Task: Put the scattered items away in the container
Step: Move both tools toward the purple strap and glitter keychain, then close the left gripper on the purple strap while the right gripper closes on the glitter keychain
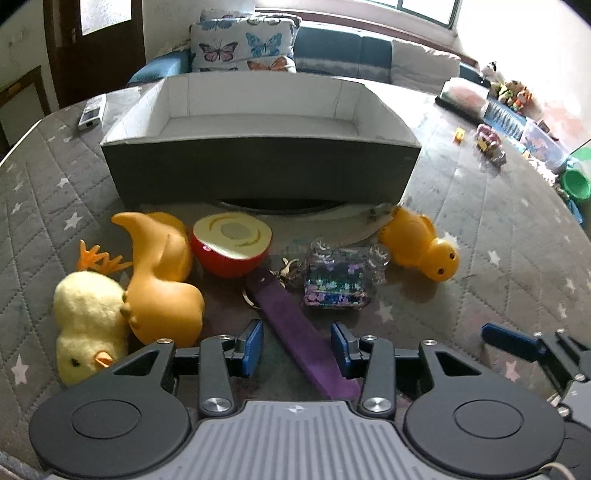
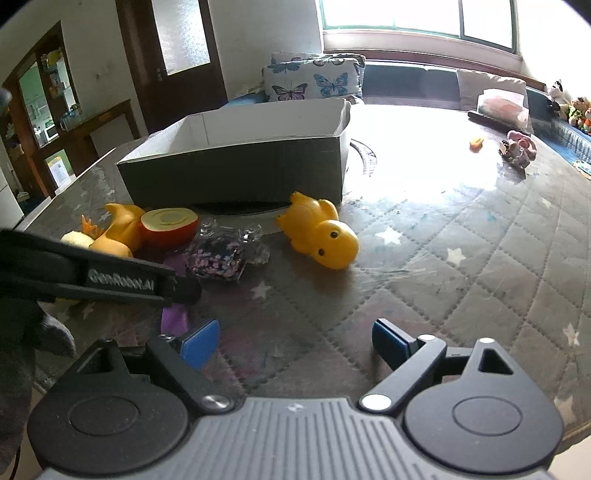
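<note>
Where quilted cloth (image 1: 480,258) dimples, fuzzy chick (image 1: 86,321) touches glossy rubber duck (image 1: 162,280).

We see a blue fabric sofa (image 1: 334,50) with butterfly-print cushions (image 1: 242,46), a dark wooden door (image 2: 173,55), and bright windows (image 2: 413,16).

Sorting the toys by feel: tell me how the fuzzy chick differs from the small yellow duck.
The fuzzy chick is pale and plush; the small yellow duck is smooth, glossy and deeper yellow. The chick lies at the left end of the row, the duck at the right end. Both lie on the table in front of the box.
</note>
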### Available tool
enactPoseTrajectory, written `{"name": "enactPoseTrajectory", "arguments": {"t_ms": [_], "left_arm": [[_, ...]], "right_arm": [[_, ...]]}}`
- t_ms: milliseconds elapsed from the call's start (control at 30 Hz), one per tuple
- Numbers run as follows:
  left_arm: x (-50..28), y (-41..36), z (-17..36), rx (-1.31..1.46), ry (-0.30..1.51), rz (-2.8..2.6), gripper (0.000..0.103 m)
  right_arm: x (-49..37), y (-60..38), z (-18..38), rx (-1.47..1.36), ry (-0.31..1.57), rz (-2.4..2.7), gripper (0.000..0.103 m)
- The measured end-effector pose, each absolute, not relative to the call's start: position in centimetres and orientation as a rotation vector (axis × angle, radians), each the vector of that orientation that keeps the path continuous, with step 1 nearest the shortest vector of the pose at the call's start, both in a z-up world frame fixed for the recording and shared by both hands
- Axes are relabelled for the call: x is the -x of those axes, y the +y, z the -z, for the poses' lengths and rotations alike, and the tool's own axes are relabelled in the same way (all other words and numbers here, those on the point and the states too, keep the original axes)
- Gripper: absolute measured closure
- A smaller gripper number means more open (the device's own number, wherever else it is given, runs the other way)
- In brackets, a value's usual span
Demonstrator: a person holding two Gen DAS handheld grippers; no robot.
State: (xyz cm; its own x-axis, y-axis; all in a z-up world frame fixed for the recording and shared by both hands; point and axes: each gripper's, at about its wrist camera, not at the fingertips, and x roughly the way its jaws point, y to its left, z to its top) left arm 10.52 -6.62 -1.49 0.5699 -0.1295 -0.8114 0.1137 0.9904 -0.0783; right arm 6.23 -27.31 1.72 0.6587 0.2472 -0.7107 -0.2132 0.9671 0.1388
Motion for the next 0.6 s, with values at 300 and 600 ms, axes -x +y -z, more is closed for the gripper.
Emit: {"name": "enactPoseTrajectory", "arguments": {"t_ms": [300,600], "left_arm": [[-10.6,-5.8,1.7,-0.016,0.939,0.132,0.076],[-10.9,-4.2,1.6,0.017,0.949,0.139,0.082]], "right_arm": [[-7.2,-27.1,-2.2,-0.022,0.804,-0.355,0.014],[-8.8,-25.5,-2.7,0.024,0.789,-0.48,0.018]]}}
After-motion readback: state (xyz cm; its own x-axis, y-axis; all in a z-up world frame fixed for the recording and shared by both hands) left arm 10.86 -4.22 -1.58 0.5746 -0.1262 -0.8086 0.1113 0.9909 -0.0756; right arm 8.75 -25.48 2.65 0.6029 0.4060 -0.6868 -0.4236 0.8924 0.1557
